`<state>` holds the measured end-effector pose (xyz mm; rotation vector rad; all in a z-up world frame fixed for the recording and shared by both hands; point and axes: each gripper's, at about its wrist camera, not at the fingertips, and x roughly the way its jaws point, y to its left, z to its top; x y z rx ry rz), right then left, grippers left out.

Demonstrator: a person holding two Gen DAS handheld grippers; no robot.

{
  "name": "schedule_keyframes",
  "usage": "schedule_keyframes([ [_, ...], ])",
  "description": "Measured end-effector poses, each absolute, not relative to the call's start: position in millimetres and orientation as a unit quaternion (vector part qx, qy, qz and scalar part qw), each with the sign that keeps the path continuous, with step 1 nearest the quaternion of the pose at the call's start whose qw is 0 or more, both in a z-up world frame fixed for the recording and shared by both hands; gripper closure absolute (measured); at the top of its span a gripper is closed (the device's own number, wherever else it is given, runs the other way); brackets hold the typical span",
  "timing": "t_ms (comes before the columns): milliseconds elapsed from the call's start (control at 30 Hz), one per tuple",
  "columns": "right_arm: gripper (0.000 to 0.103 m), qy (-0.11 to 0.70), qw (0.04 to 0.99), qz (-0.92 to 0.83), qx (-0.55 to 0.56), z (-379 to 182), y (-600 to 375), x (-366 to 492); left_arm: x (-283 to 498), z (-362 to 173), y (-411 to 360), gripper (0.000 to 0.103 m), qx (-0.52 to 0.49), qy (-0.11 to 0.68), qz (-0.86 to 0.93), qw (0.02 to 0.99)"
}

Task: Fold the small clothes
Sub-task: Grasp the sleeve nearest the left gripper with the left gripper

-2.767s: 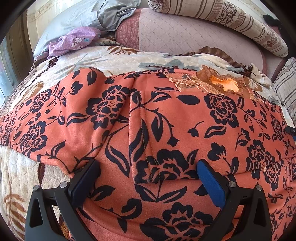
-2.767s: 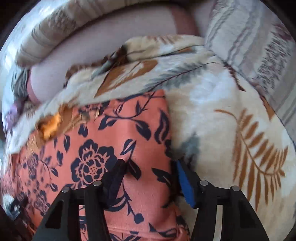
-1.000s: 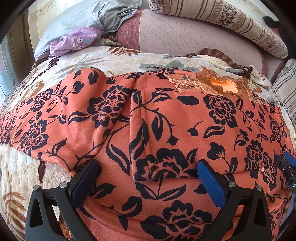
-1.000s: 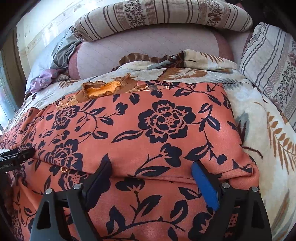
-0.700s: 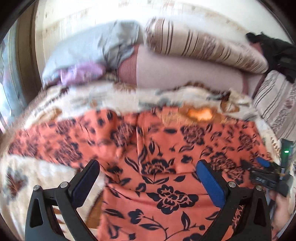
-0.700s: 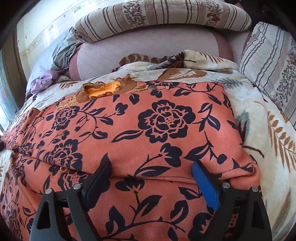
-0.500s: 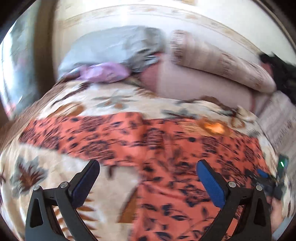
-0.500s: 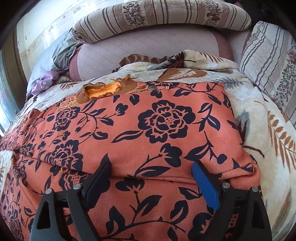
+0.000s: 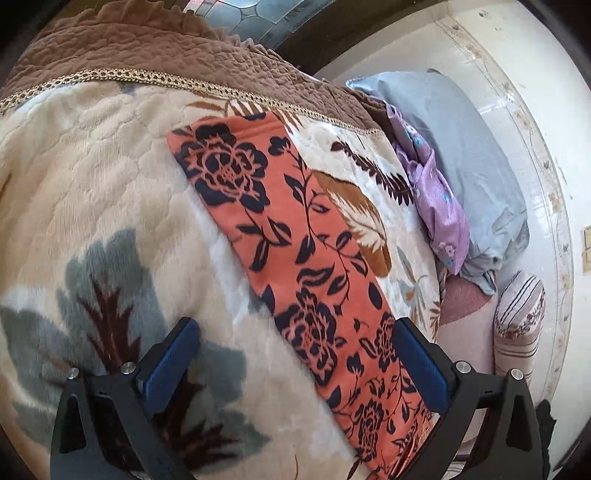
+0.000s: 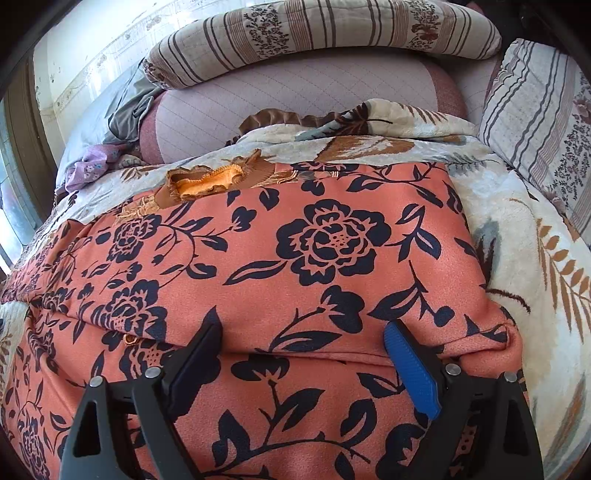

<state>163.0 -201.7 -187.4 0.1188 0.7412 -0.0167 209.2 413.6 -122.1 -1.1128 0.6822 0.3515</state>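
An orange garment with a black flower print [image 10: 317,258] lies spread on the bed, its right side folded over the body and its orange collar [image 10: 207,182] at the far edge. In the left wrist view its long sleeve [image 9: 295,266] stretches away over the blanket. My left gripper [image 9: 295,365] is open and empty, low over the near part of that sleeve. My right gripper [image 10: 306,358] is open and empty, its fingers [image 10: 413,369] over the folded part's near edge.
A cream blanket with leaf prints [image 9: 92,192] covers the bed, with a brown border [image 9: 155,48] at its edge. A grey pillow [image 9: 461,147] and a purple cloth [image 9: 436,206] lie at the head. Striped pillows [image 10: 325,33] and a pink cushion [image 10: 295,96] stand behind the garment.
My left gripper has pulled back from the garment's middle and swung left to the outstretched sleeve. My right gripper has stayed still, open over the folded part.
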Motion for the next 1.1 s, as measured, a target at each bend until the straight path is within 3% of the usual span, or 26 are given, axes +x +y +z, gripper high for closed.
schedule_keyframes([
  [267, 0.009, 0.362, 0.930, -0.007, 0.057, -188.6, -201.1, 164.0, 219.8, -129.7, 454.9, 0.000, -0.570, 0.283, 0.150, 0.757],
  [533, 0.009, 0.362, 0.930, -0.007, 0.057, -188.8, -201.1, 164.0, 233.9, -131.8, 467.0, 0.009, -0.561, 0.296, 0.150, 0.759],
  [567, 0.009, 0.362, 0.930, -0.007, 0.057, -188.6, -201.3, 163.8, 234.0, -131.5, 467.7, 0.014, -0.555, 0.300, 0.155, 0.760],
  [600, 0.009, 0.362, 0.930, -0.007, 0.057, -188.5, -201.3, 163.8, 234.5, -131.4, 468.4, 0.036, -0.544, 0.308, 0.163, 0.763],
  [633, 0.009, 0.362, 0.930, -0.007, 0.057, -188.5, -201.3, 163.8, 236.2, -132.2, 469.7, 0.080, -0.525, 0.325, 0.176, 0.767],
  [667, 0.009, 0.362, 0.930, -0.007, 0.057, -188.5, -201.4, 163.7, 238.8, -135.8, 471.7, 0.100, -0.506, 0.349, 0.194, 0.765],
  [867, 0.009, 0.362, 0.930, -0.007, 0.057, -188.3, -201.5, 163.6, 239.8, -115.7, 456.9, 0.098, -0.434, 0.356, 0.205, 0.802],
  [1100, 0.009, 0.361, 0.931, -0.006, 0.059, -188.4, -202.2, 163.1, 251.9, 16.1, 299.5, 0.099, -0.160, 0.284, 0.101, 0.940],
])
